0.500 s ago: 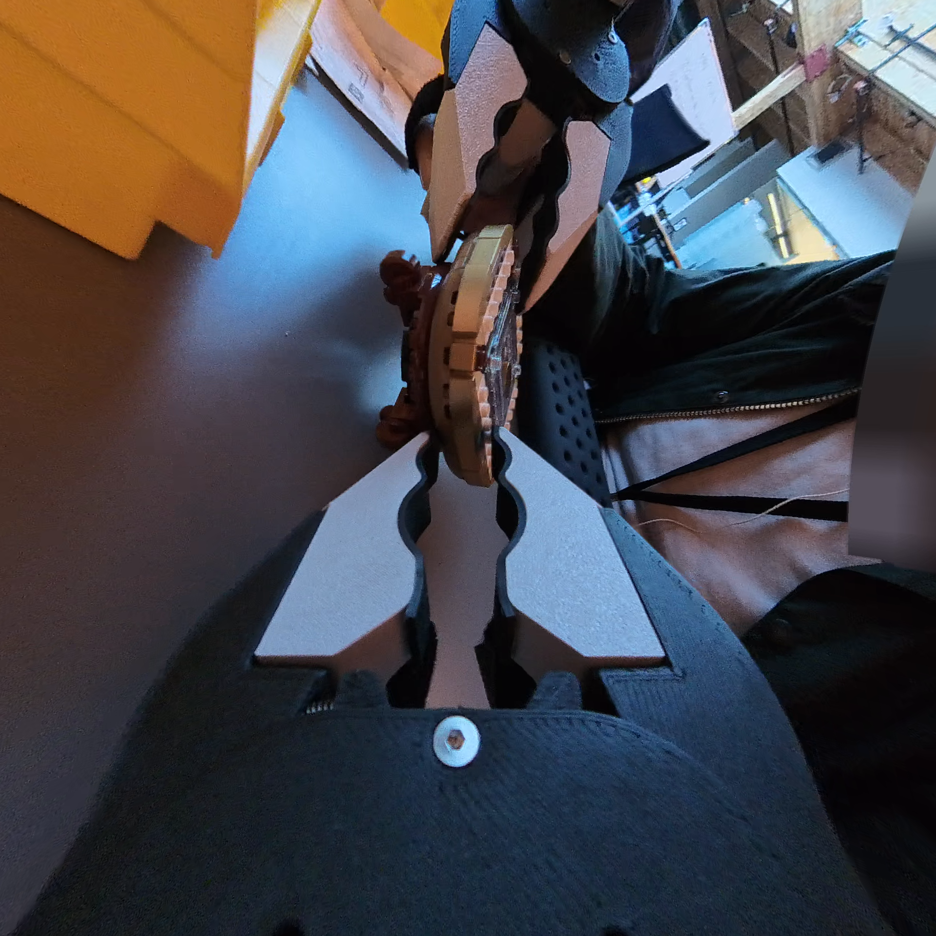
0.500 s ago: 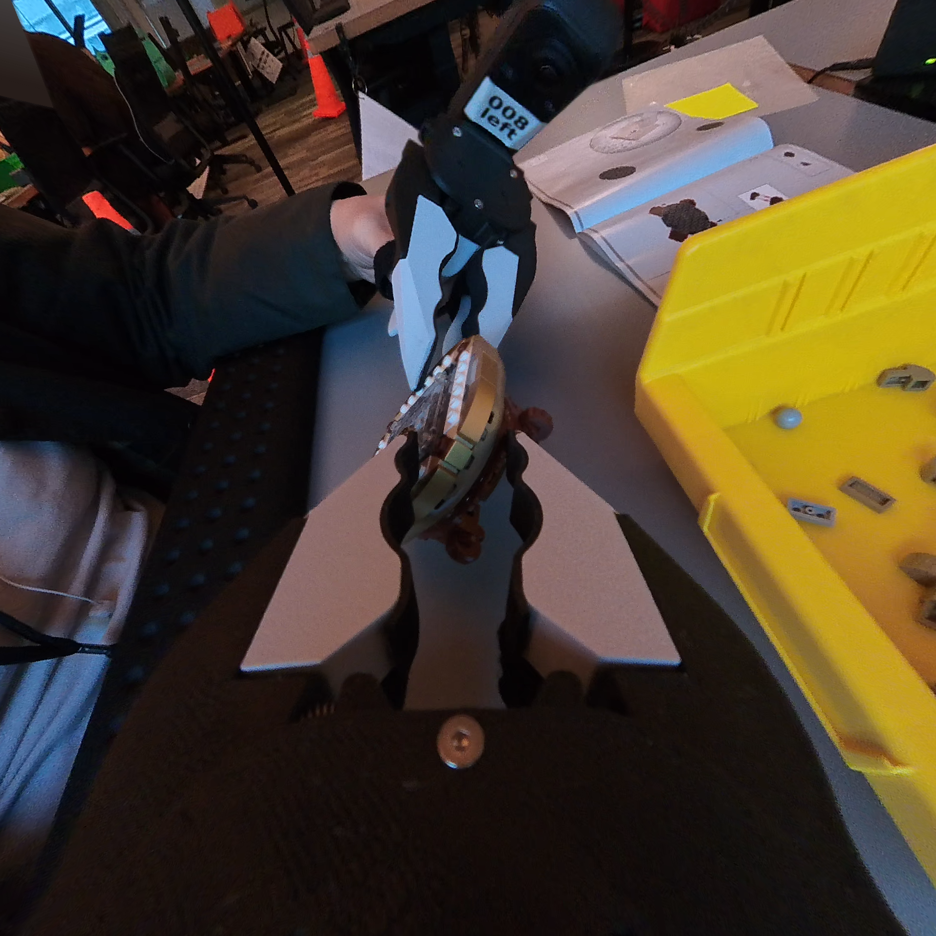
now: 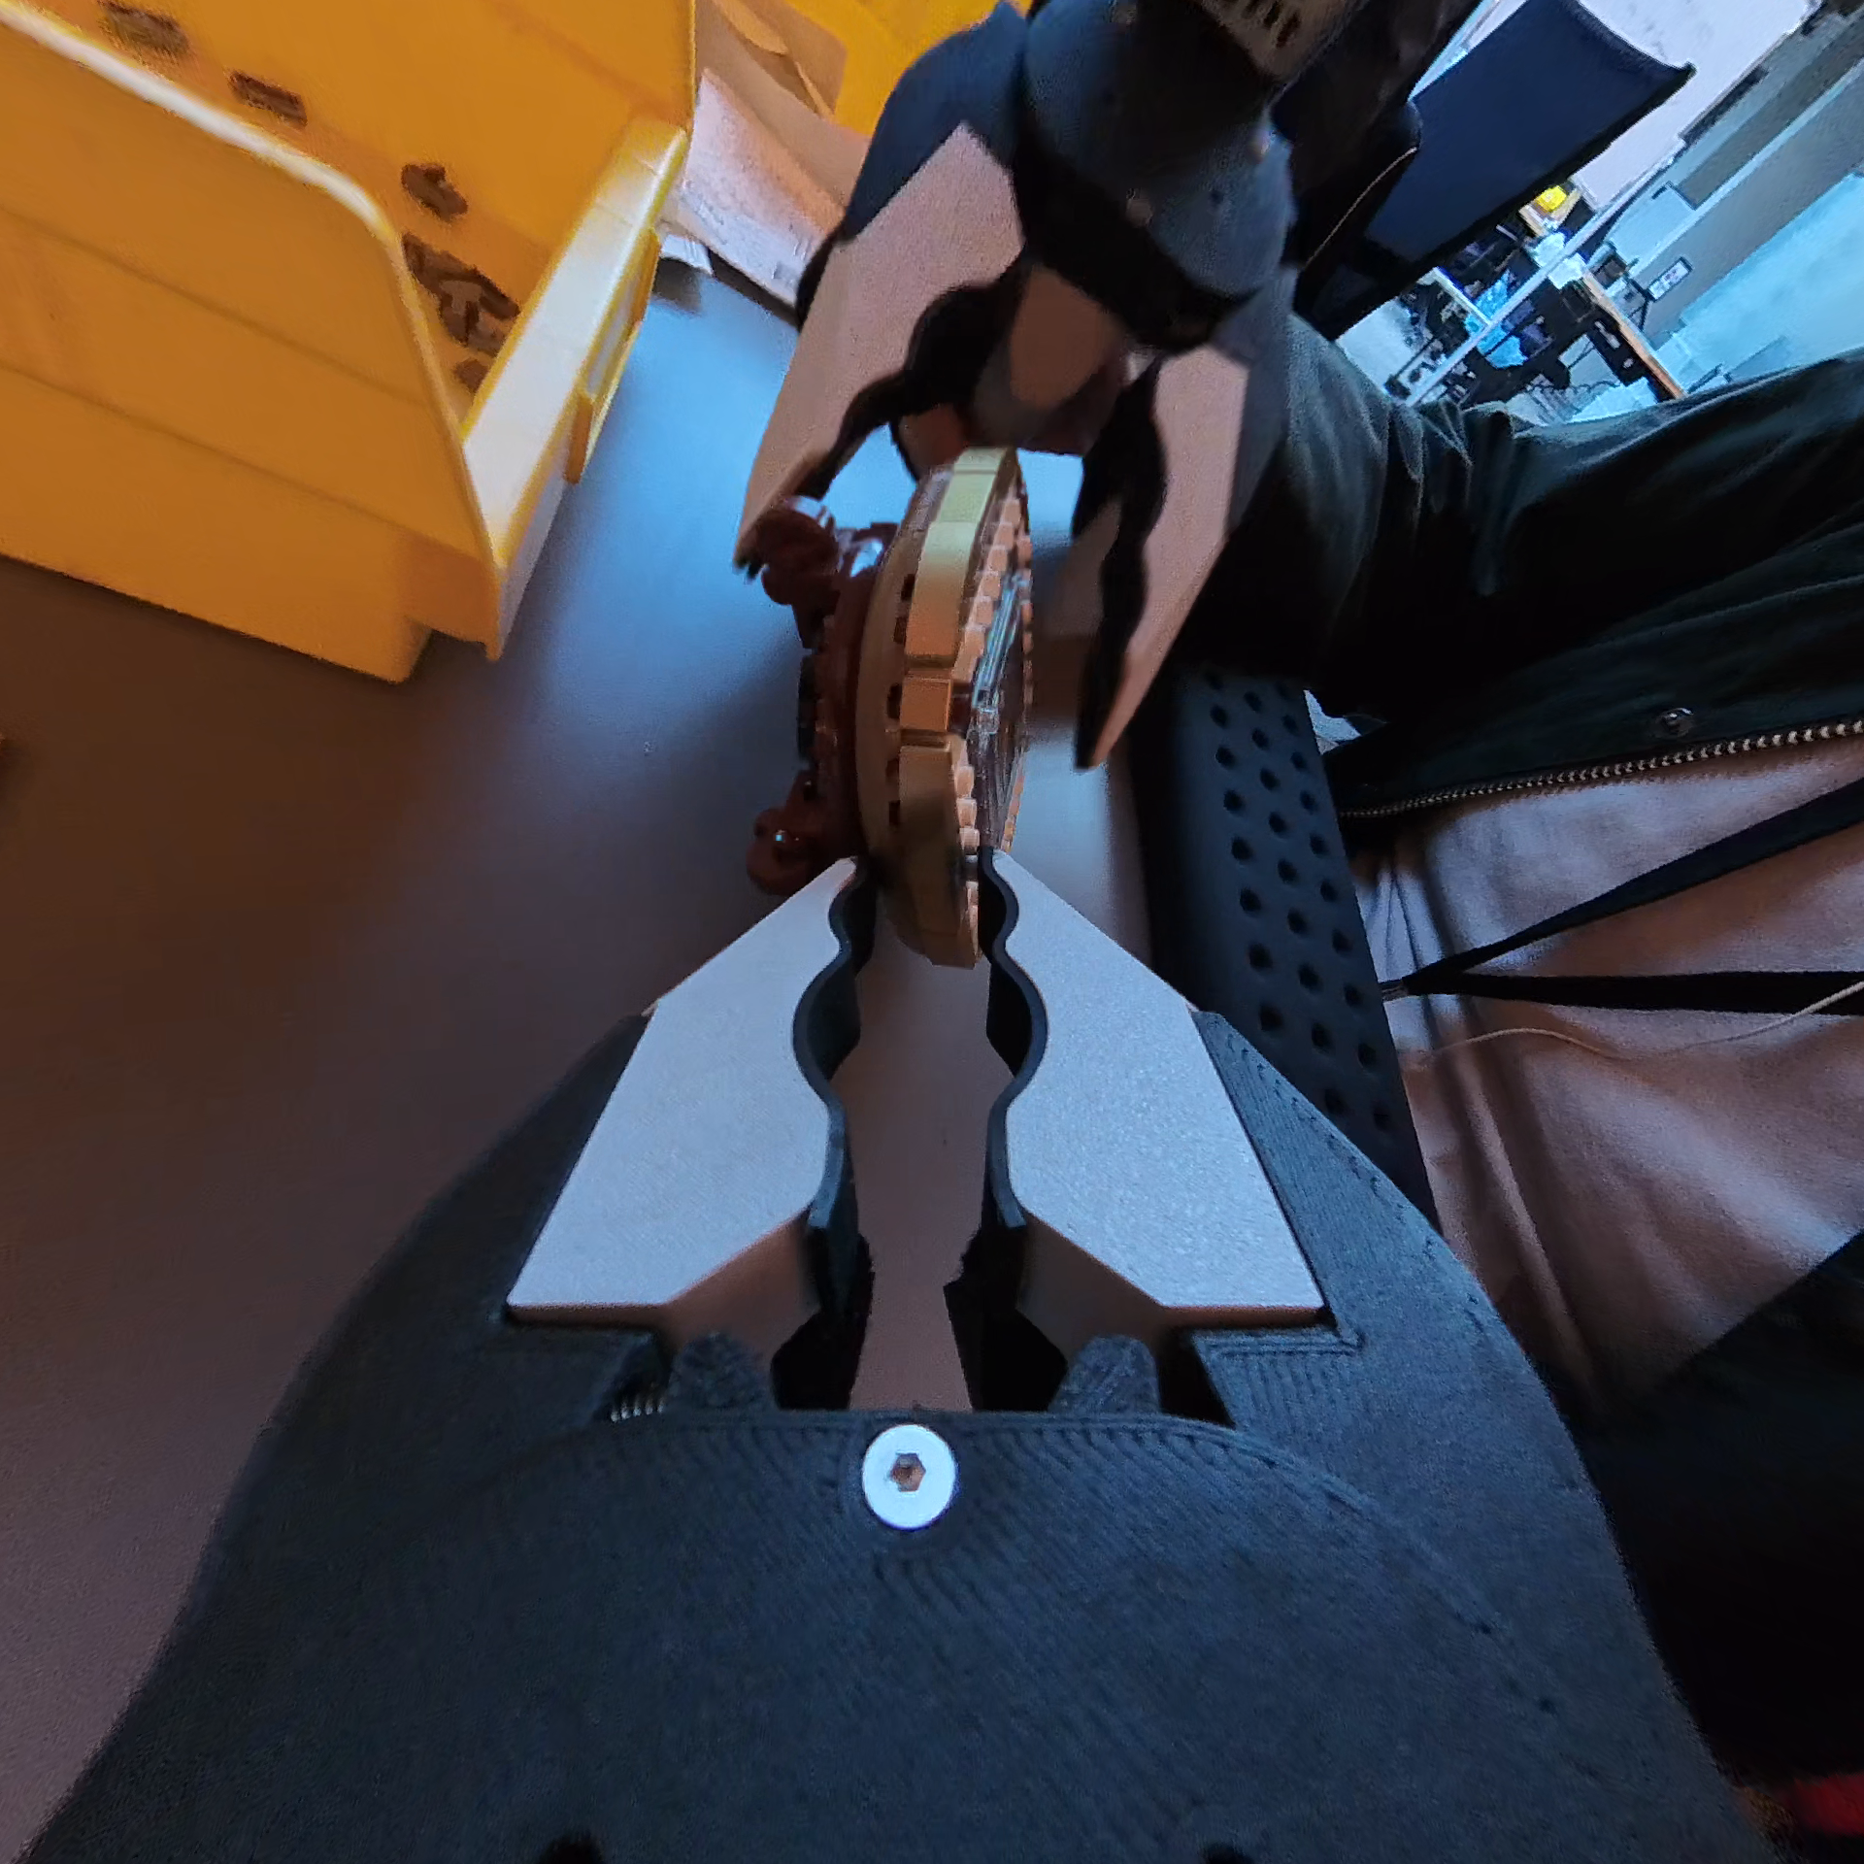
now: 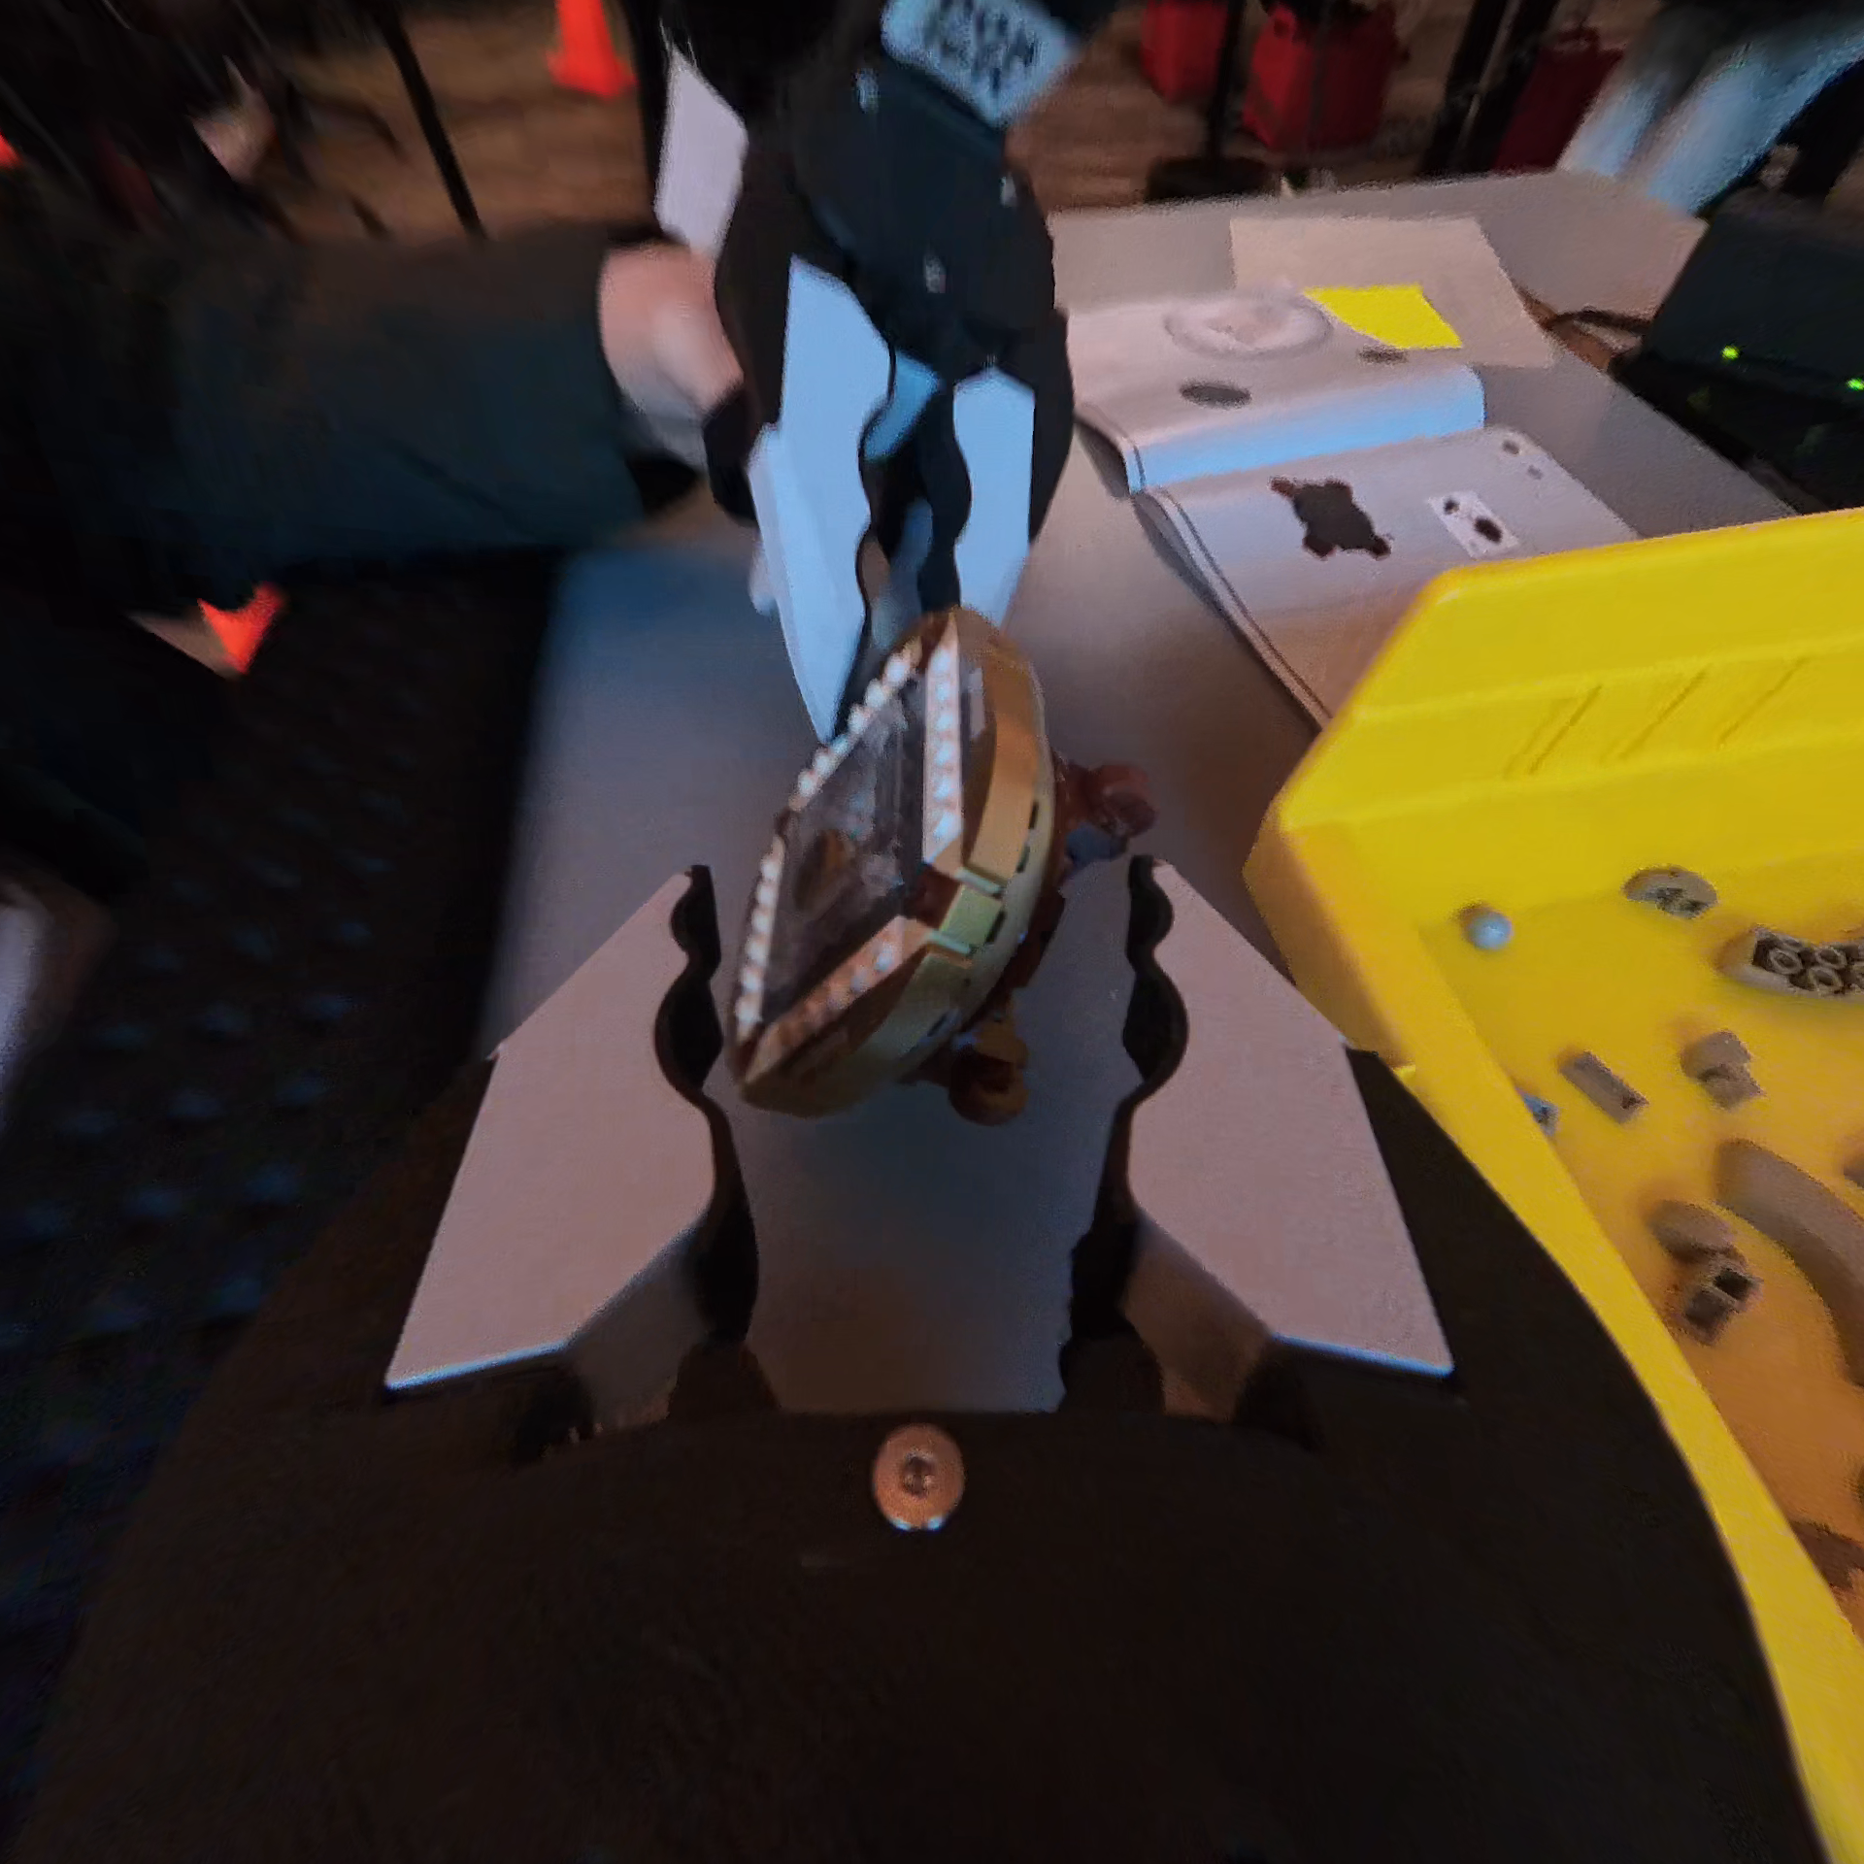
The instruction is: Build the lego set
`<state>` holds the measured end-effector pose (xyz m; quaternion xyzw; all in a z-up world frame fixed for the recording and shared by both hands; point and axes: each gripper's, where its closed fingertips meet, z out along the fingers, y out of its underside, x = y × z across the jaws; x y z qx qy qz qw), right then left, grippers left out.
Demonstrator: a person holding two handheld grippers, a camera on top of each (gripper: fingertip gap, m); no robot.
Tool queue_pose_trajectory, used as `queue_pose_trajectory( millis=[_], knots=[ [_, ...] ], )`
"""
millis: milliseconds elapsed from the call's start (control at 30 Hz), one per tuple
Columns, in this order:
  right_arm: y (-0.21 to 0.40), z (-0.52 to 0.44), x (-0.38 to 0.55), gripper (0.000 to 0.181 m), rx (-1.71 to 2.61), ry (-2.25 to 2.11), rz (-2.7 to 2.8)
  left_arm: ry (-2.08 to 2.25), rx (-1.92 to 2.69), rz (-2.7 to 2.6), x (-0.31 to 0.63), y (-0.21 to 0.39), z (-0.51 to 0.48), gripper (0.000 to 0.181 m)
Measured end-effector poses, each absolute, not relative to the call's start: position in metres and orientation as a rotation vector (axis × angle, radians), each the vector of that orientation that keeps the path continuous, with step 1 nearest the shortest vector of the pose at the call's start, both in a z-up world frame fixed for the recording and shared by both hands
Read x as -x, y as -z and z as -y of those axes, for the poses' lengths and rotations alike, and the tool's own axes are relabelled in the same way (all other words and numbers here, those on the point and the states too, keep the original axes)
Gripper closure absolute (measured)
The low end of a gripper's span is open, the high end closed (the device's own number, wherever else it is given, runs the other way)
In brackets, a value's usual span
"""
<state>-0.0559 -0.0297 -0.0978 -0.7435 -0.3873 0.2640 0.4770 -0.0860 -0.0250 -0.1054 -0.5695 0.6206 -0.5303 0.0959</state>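
The round tan lego model [image 3: 943, 706] is held on edge above the grey table [image 3: 303, 908], pinched at its near rim by the left gripper [image 3: 920, 888]. The right gripper [image 4: 918, 888] has been spread wide since half a second ago and now merely flanks the model, touching nothing. With only one thin-edge grip left, the model could pivot or slip out, and the brown figure [image 3: 807, 625] might be knocked loose. Beyond, the yellow bin [image 4: 1513, 807] of loose parts is seen
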Motion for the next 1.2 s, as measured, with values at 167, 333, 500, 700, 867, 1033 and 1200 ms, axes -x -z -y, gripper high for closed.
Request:
queue_pose_trajectory(
  millis=[167, 333, 500, 700, 867, 1033, 1200],
  knots=[
    [0.116, 0.027, 0.060, 0.102, 1.876, -0.595, 0.987, 1.446, 1.544, -1.919, 0.086, 0.102, 0.032, 0.162],
    [0.114, 0.036, 0.066, 0.130, 1.888, -0.748, 0.987, 1.352, 1.440, -1.944, 0.084, 0.100, 0.035, 0.162],
    [0.116, 0.039, 0.064, 0.133, 1.832, -0.594, 1.106, 1.303, 1.323, -1.991, 0.087, 0.099, 0.043, 0.163],
    [0.115, 0.037, 0.059, 0.136, 1.773, -0.424, 1.177, 1.173, 1.201, -2.029, 0.086, 0.102, 0.048, 0.148],
    [0.112, 0.035, 0.054, 0.136, 1.699, -0.272, 1.233, 0.858, 1.015, -1.953, 0.079, 0.105, 0.042, 0.158],
    [0.111, 0.033, 0.052, 0.137, 1.628, -0.133, 1.289, 0.701, 0.916, -1.919, 0.076, 0.106, 0.039, 0.162],
    [0.112, 0.032, 0.052, 0.137, 1.580, -0.045, 1.328, 0.676, 0.887, -1.931, 0.077, 0.108, 0.039, 0.163]
  ],
)
